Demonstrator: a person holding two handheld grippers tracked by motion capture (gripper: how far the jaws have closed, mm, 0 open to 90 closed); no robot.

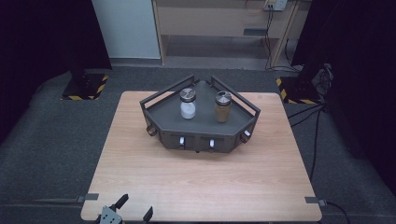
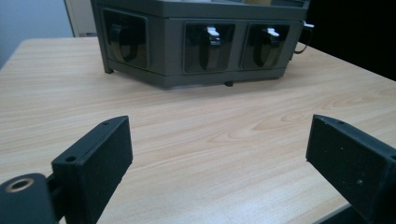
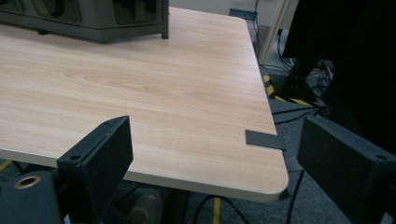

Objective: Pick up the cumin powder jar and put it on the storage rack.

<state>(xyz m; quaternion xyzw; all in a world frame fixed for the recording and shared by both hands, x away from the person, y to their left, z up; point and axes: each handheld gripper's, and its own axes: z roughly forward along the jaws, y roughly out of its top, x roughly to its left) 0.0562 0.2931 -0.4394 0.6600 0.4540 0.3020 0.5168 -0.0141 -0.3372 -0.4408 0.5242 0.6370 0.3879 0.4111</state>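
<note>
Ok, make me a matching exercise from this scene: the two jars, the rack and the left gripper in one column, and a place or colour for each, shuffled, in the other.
Things:
1. white jar
2. brown jar
3. rack
4. left gripper

Descriptions:
A. dark grey, in the middle of the table
B. on the rack, on its right side
C. at the table's near edge, jaws apart
D. on the rack, on its left side

Pairs: 1-D, 2-B, 3-A, 4-C
</note>
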